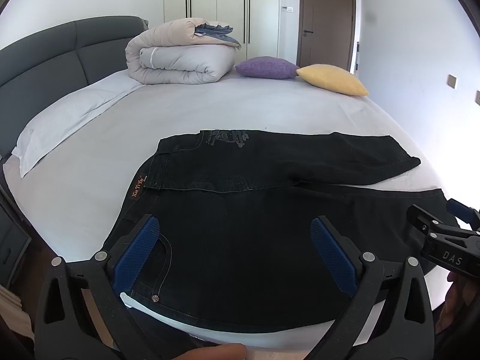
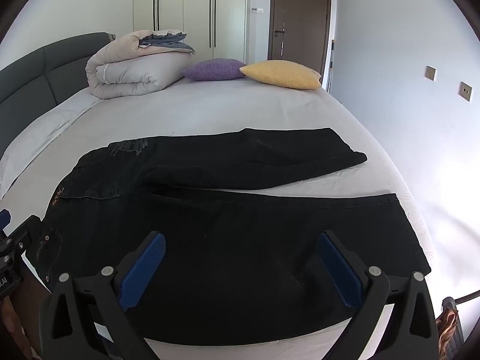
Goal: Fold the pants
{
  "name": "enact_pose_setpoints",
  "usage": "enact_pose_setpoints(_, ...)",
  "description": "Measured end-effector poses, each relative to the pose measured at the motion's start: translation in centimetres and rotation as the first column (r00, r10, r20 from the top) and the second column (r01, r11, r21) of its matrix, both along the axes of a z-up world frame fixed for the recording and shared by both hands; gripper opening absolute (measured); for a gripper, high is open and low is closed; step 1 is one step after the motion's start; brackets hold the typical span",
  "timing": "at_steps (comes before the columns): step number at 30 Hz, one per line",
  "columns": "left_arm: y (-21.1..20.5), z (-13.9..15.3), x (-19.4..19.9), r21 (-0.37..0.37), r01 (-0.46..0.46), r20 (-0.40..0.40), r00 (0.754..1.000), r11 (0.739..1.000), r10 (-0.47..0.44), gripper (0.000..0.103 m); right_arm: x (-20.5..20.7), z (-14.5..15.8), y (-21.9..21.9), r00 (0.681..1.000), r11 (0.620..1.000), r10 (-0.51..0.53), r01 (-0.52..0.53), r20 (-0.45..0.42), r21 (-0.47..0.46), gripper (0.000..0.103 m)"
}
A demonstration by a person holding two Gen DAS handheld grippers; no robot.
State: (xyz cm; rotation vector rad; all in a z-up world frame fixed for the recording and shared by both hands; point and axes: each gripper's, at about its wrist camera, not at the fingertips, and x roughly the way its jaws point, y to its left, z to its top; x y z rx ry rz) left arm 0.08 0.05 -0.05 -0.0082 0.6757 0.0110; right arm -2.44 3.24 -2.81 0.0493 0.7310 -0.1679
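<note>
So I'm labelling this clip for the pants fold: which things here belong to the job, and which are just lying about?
Part of the job:
black pants, spread flat on the bed
left gripper, open
right gripper, open

Just lying about:
folded duvet
purple cushion
yellow cushion
white pillow

The bed (image 2: 228, 111) carries a white sheet. Black pants (image 2: 210, 225) lie flat at its near edge, legs spread apart. A folded quilt (image 2: 132, 72), a purple cushion (image 2: 214, 69) and a yellow cushion (image 2: 283, 74) lie along the far edge. A white pillow (image 1: 69, 120) lies against the headboard (image 1: 54, 51).
</note>
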Motion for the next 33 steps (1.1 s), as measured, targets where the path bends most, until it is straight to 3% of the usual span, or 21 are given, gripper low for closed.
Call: enact_pose_setpoints(33, 0.57, -0.62, 0.04, -0.004, -0.003, -0.002, 1.0, 1.0, 0.003, 0.103, 0.13, -0.41, 0.07, 1.0, 1.0, 0.003, -0.003, -0.019, 0.006, 0.103)
